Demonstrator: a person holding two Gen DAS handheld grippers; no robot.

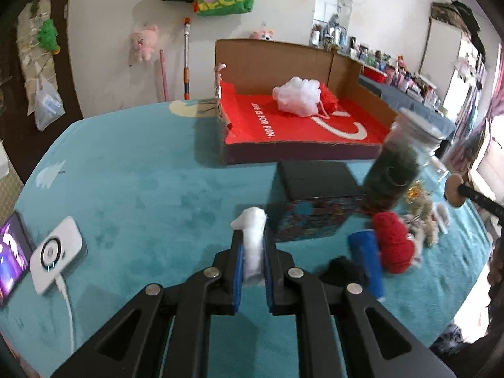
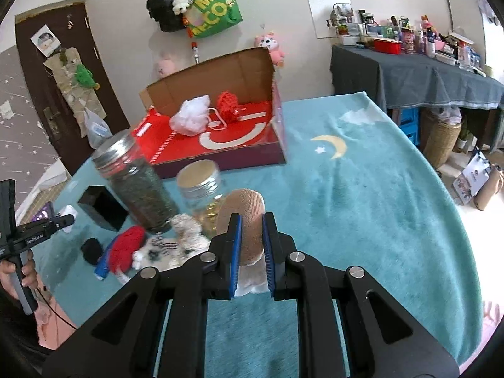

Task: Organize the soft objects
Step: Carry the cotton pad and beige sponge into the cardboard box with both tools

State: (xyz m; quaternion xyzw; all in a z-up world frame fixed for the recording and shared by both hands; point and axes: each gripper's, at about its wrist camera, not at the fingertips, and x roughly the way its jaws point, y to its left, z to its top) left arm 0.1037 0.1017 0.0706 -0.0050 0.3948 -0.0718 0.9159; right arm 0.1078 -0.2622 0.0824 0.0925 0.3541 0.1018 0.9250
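In the left wrist view my left gripper [image 1: 252, 236] is shut on a white cotton wad [image 1: 252, 230] above the teal blanket. My right gripper [image 2: 252, 223] is shut on a round tan pad [image 2: 244, 211] with a white piece under it. Beyond both stands an open cardboard box [image 1: 274, 60] [image 2: 204, 78] with a red lining. A white mesh puff [image 1: 296, 94] [image 2: 190, 116] and a red puff [image 1: 329, 97] [image 2: 228, 102] lie inside it. A red knitted piece [image 1: 392, 241] [image 2: 126, 247], a black soft lump [image 1: 341, 271] [image 2: 91, 249] and a small plush toy [image 2: 179, 239] lie on the blanket.
A jar of green filling [image 2: 138, 182] [image 1: 393, 163], a cork-lidded jar [image 2: 201, 179] and a black box [image 1: 315, 179] stand in front of the cardboard box. A white power bank [image 1: 58, 255] and a phone [image 1: 9, 252] lie at the left. A cluttered side table [image 2: 409, 72] stands right.
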